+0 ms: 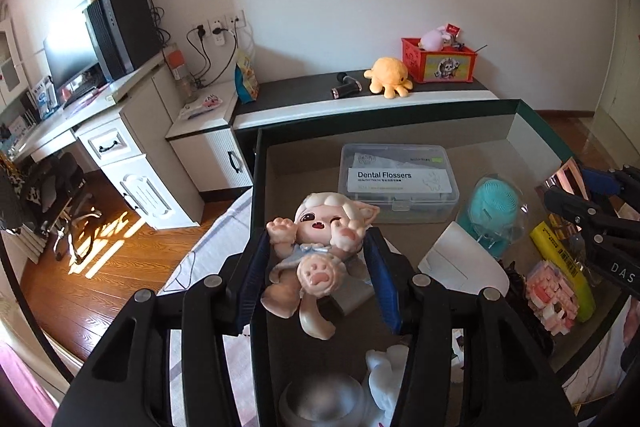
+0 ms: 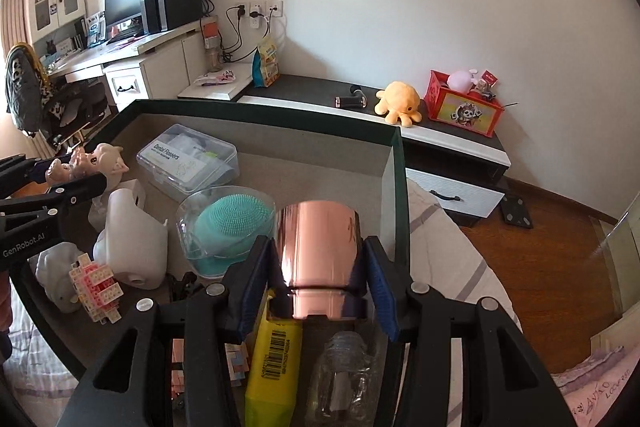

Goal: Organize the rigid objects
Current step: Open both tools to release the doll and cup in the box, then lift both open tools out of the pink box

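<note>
My left gripper [image 1: 316, 267] is shut on a pale doll figurine [image 1: 316, 251] with a white hood, held above the left side of a dark green box [image 1: 384, 119]. It also shows in the right wrist view [image 2: 86, 163]. My right gripper [image 2: 318, 267] is shut on a shiny rose-gold cup [image 2: 318, 255], held over the box's right side; the cup shows at the right edge of the left wrist view [image 1: 566, 179].
The box holds a clear Dental Flossers case [image 1: 396, 183], a teal silicone brush [image 2: 232, 223], a white object [image 2: 130, 243], a pink block model [image 2: 98, 287], a yellow bottle [image 2: 272, 367] and a clear jar [image 2: 344, 379]. A yellow plush octopus [image 2: 400, 101] and red crate [image 2: 460, 107] sit on the far cabinet.
</note>
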A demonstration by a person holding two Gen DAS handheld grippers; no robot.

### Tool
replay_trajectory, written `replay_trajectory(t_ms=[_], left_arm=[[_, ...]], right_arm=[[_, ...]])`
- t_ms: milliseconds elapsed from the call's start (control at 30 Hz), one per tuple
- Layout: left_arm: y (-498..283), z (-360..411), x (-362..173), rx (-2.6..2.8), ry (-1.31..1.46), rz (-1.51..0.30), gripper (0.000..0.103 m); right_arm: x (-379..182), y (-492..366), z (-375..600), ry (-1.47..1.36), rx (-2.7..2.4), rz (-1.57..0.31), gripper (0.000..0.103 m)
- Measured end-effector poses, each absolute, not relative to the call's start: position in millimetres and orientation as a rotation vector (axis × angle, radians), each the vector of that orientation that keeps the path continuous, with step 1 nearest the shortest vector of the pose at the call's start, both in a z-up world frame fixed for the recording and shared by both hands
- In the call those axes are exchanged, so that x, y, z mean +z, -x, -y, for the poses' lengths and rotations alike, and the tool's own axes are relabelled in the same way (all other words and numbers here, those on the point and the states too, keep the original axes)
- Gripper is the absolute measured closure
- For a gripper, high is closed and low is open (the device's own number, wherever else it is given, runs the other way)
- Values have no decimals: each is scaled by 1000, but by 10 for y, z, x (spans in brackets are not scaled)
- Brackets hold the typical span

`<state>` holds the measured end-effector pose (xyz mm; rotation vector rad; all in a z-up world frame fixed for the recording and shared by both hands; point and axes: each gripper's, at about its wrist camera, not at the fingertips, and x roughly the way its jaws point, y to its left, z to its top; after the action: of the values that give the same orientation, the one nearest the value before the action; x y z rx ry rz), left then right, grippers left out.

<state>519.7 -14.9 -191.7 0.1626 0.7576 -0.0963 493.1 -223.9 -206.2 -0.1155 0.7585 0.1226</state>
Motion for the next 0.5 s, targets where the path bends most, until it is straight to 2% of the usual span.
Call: replay_trajectory(t_ms=[67,133,233,300,500], left_arm=[[-5170,118,-1880,-124,-137,-754,44],[-5090,84,-1807,-140,-116,-733,27],[-4841,29,-1601,-130,-97,-644,8],[-4639,-34,-1471,-137,-69,-605,1],[-3893,-196,-1220,-101,-4,-532,0]], right_arm=[[-2014,-4888,2232,113,117,-734,50],[-1931,-4807,2269,89,118,-702,42],[-1757,-4598,2308,56,133,-658,30],[-1633,-4419,2317,35,133,-629,23],[-1301,-3624,2208,2,162,-545,17]])
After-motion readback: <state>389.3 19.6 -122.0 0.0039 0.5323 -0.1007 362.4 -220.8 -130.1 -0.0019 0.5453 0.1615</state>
